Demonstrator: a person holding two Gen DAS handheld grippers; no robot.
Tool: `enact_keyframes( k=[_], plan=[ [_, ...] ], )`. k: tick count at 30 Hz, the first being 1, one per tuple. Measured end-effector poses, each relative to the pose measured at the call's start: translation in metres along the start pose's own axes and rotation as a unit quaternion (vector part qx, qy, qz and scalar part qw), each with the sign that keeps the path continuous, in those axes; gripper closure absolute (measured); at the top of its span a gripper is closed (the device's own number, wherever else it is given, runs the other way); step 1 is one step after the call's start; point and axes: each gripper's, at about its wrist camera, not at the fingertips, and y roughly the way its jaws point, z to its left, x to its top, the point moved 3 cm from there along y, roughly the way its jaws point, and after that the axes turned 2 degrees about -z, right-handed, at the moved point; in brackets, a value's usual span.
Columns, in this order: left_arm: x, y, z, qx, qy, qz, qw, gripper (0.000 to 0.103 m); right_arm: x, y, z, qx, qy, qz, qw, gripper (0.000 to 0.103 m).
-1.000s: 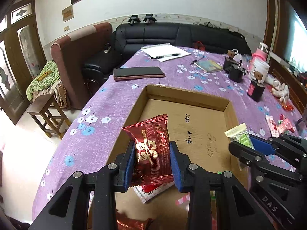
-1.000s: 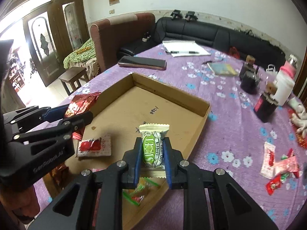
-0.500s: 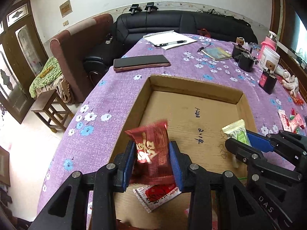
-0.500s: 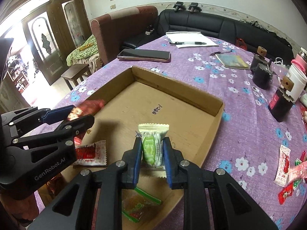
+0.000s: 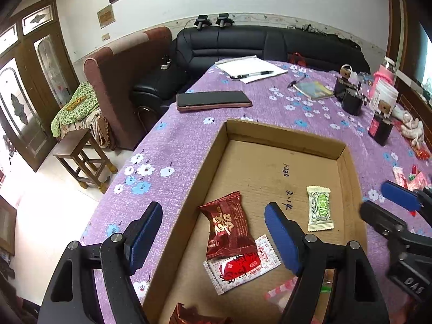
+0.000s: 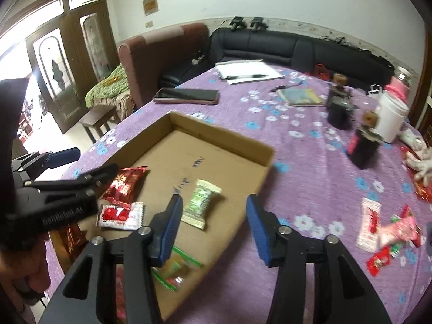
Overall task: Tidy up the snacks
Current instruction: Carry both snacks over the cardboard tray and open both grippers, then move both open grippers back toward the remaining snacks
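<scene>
Dark red snack packet (image 5: 229,229) lying flat on the floor of the shallow cardboard box (image 5: 286,132), near its left wall, lower edge overlapping a white-and-red sachet (image 5: 240,266). Green-and-white candy packet (image 5: 319,208) flat on the box floor too, toward the right wall, well apart from the red one. More wrappers at the box's near end: a clear green-edged one (image 6: 175,268) and a dark red foil one (image 5: 194,316), partly cut off.

Left gripper (image 5: 213,243) above the near end of the box, jaws opening, blue pads wide apart and clear of the red packet, which lies between and beyond them; released, grasping nothing. Right gripper (image 6: 213,228) over the right edge of the box, jaws likewise opening, pads apart, the green-and-white packet just past the left pad and untouched; also released.

Box resting on a surface (image 5: 167,148) covered in purple cloth with blue and white flowers. Loose snacks (image 6: 386,232), red, pink and white, scattered on the cloth to the right of the box. Farther back on the surface: a dark phone (image 5: 213,100), white papers with a pen (image 5: 251,68), a small booklet (image 5: 314,89), dark bottles (image 5: 380,128) and a white tub (image 5: 384,95). Beyond that, a black sofa (image 5: 270,43), a brown armchair (image 5: 121,64), a wooden stool (image 5: 83,159).
</scene>
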Motion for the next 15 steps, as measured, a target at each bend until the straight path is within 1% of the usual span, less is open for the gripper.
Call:
enact_keyframes(
  k=[1,3,5,8,11,15],
  plan=[
    [0.0,-0.004,-0.001,-0.003,-0.003,-0.003,1.0,0.021,-0.004,-0.007,-0.008,-0.008,0.005,-0.004,1.0,0.046],
    [0.0,-0.011,-0.004,-0.01,-0.006,-0.009,0.9999,0.021,-0.009,-0.018,-0.021,-0.017,0.013,-0.01,1.0,0.028],
    [0.001,-0.018,-0.013,-0.017,-0.001,-0.015,0.9997,0.02,-0.019,-0.032,-0.039,-0.033,0.02,-0.017,0.999,0.023],
    [0.0,-0.029,-0.028,-0.034,0.002,-0.024,0.9991,0.012,-0.036,-0.05,-0.073,-0.053,0.046,-0.02,0.997,0.022],
    [0.0,-0.039,-0.052,-0.06,0.014,-0.031,0.9976,0.012,-0.054,-0.069,-0.11,-0.085,0.07,-0.026,0.994,0.022],
    [-0.001,-0.05,-0.091,-0.092,0.037,-0.035,0.9945,0.012,-0.077,-0.09,-0.163,-0.113,0.116,-0.025,0.986,0.022]
  ],
)
